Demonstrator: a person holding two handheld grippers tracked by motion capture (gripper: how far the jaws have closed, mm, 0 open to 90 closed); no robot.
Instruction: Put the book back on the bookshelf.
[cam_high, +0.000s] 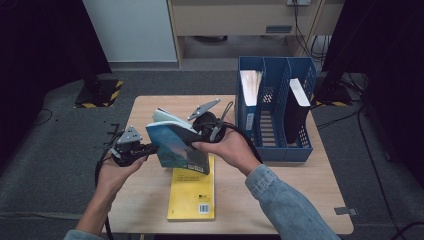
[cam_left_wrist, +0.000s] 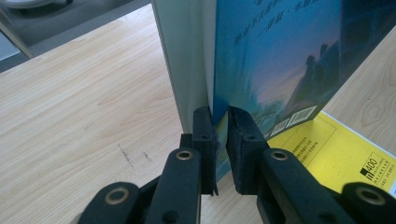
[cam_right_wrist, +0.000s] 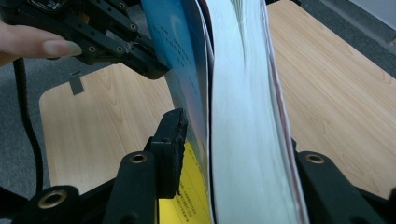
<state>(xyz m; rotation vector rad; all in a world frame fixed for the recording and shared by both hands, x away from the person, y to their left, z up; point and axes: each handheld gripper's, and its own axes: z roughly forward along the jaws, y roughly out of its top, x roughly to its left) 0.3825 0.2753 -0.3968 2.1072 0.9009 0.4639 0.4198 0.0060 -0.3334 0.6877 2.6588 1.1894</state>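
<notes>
The left gripper (cam_left_wrist: 220, 122) pinches the blue book's (cam_high: 176, 145) cover so it stays up, while the right gripper (cam_right_wrist: 233, 140) sits loose around the pages.

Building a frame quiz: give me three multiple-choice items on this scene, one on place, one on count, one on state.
1. Where does the yellow book lie?
A. flat on the table
B. in the file rack
C. on the floor

2. How many compartments does the blue file rack have?
A. one
B. three
C. five

3. What does the left hand-held gripper do?
A. hangs open over bare table
B. clamps the blue book's cover
C. grips a cable

Key: 1 A, the yellow book lies on the table. 2 B, the blue file rack shows three slots. 3 B, the left hand-held gripper pinches the blue book.
</notes>
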